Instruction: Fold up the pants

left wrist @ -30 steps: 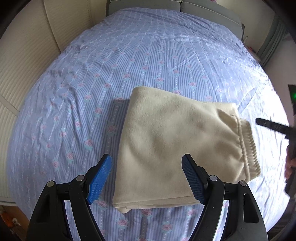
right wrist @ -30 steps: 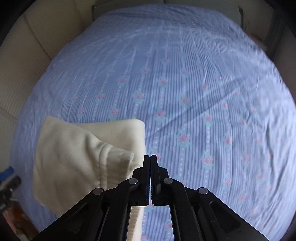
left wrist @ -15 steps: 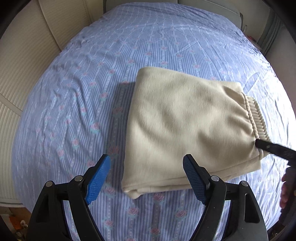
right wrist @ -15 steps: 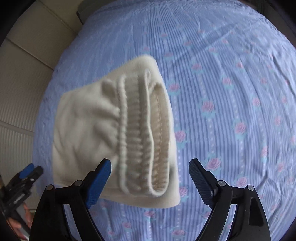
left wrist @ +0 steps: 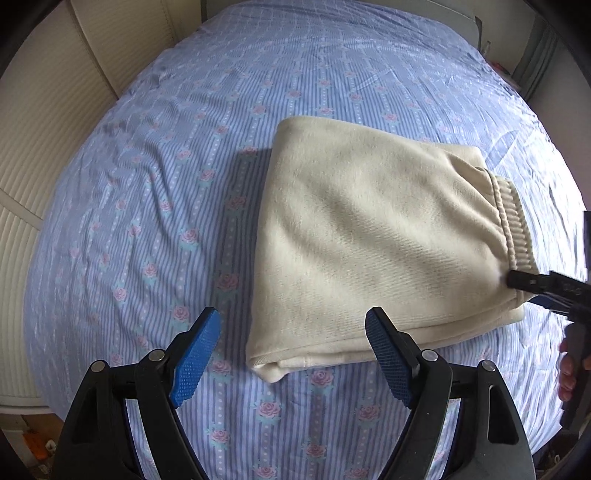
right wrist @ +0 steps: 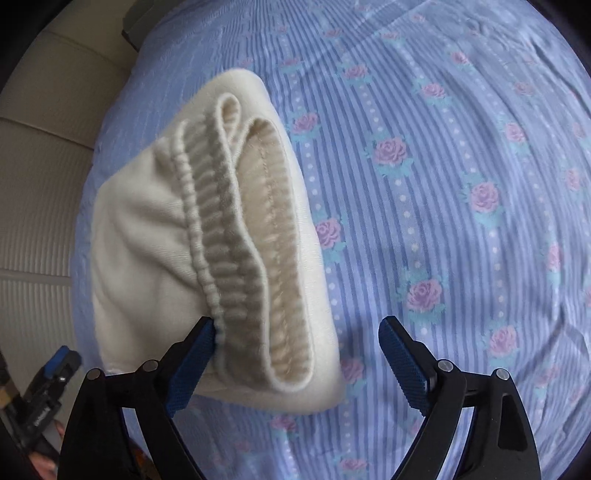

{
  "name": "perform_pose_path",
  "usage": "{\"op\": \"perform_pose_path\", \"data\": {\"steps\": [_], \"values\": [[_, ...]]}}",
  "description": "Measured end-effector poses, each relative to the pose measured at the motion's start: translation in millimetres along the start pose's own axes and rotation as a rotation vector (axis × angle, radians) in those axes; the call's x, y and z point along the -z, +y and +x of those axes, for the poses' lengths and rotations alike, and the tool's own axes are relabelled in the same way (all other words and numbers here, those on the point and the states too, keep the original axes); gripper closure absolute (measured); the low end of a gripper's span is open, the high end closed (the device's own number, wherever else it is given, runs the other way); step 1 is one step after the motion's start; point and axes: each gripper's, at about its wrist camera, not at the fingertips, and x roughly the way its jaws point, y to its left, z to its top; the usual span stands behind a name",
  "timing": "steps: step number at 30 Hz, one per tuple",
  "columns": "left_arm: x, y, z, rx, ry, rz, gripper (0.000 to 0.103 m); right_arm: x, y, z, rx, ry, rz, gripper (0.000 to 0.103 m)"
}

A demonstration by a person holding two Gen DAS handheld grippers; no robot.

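Note:
Cream fleece pants (left wrist: pixel 373 236) lie folded into a compact rectangle on the bed, ribbed waistband (left wrist: pixel 511 221) at the right end. My left gripper (left wrist: pixel 291 354) is open and empty, hovering just before the folded near-left corner. In the right wrist view the pants (right wrist: pixel 147 258) lie left of centre with the waistband (right wrist: pixel 240 243) facing me. My right gripper (right wrist: pixel 295 358) is open, its left pad (right wrist: pixel 192 358) touching the waistband edge. The right gripper also shows in the left wrist view (left wrist: pixel 543 291) at the pants' right end.
The bed sheet (left wrist: pixel 147 184) is blue striped with pink roses and spreads all around the pants. A cream padded wall (left wrist: pixel 44 110) runs along the left side. The headboard (left wrist: pixel 476 14) lies at the far end. The left gripper appears at lower left in the right wrist view (right wrist: pixel 48 380).
My right gripper has opened from shut and swung round to face the waistband, coming up close to it. The left gripper drew back slightly and stayed open. The pants lie still.

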Motion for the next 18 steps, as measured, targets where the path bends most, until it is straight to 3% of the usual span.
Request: {"op": "perform_pose_path", "data": {"steps": [3, 6, 10, 13, 16, 18], "values": [[0.4, 0.5, -4.3, -0.01, -0.022, 0.014, 0.019, 8.0, 3.0, -20.6, 0.004, -0.052, -0.02, 0.014], [-3.2, 5.0, -4.1, -0.01, -0.047, 0.04, 0.015, 6.7, 2.6, -21.9, -0.056, -0.046, -0.006, 0.014], [-8.8, 11.7, 8.2, -0.032, -0.041, 0.06, 0.014, -1.9, 6.8, -3.4, -0.089, -0.042, 0.025, 0.014], [-10.2, 17.6, 22.6, -0.023, -0.025, 0.055, 0.014, -2.3, 2.2, 26.1, -0.12, 0.025, 0.083, 0.014], [-13.1, 23.3, 37.0, 0.038, -0.005, 0.031, 0.014, 0.3, -7.5, 35.2, -0.166, 0.004, 0.144, 0.014], [-16.6, 24.3, 46.2, 0.106, -0.004, 0.033, 0.014, -0.5, -3.8, 34.2, -0.153, -0.007, 0.135, 0.016]]}}
